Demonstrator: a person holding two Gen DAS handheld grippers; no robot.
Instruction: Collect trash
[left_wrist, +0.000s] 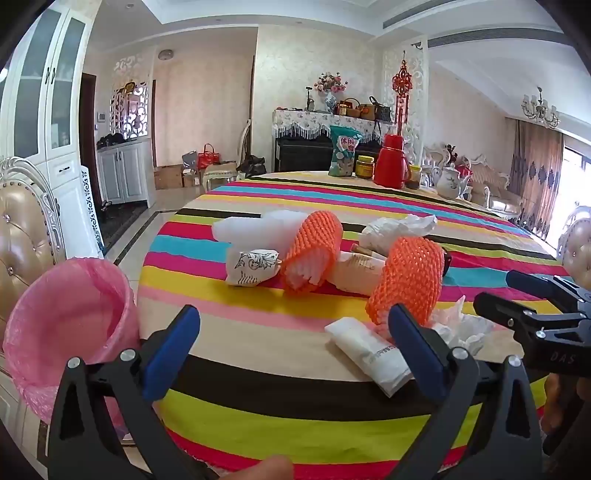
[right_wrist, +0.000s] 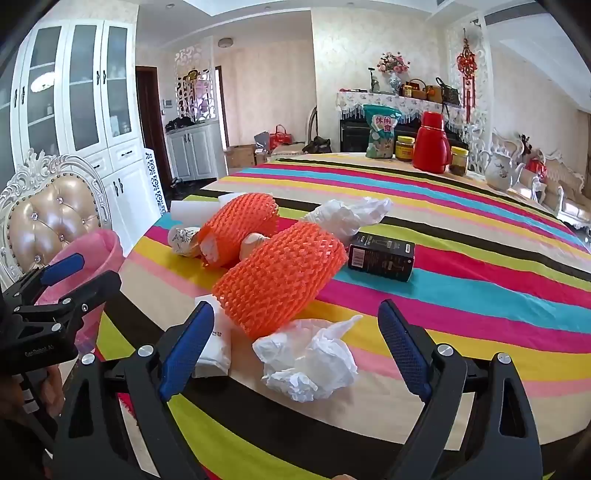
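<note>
Trash lies on the striped tablecloth (left_wrist: 258, 332). Two orange foam nets (left_wrist: 406, 284) (left_wrist: 312, 251), a white flat packet (left_wrist: 369, 350), crumpled tissue (right_wrist: 310, 362), a printed paper wad (left_wrist: 251, 266), white foam (left_wrist: 258, 225), a white plastic bag (right_wrist: 347, 214) and a black box (right_wrist: 380, 254). A pink-lined bin (left_wrist: 70, 325) stands left of the table. My left gripper (left_wrist: 295, 350) is open and empty above the table's near edge, left of the packet. My right gripper (right_wrist: 299, 343) is open and empty, with the tissue between its fingers.
At the table's far end stand a red thermos (left_wrist: 391, 160), a snack bag (left_wrist: 343, 151), jars and a white teapot (left_wrist: 450, 181). A padded chair (right_wrist: 51, 214) stands behind the bin. White cabinets line the left wall.
</note>
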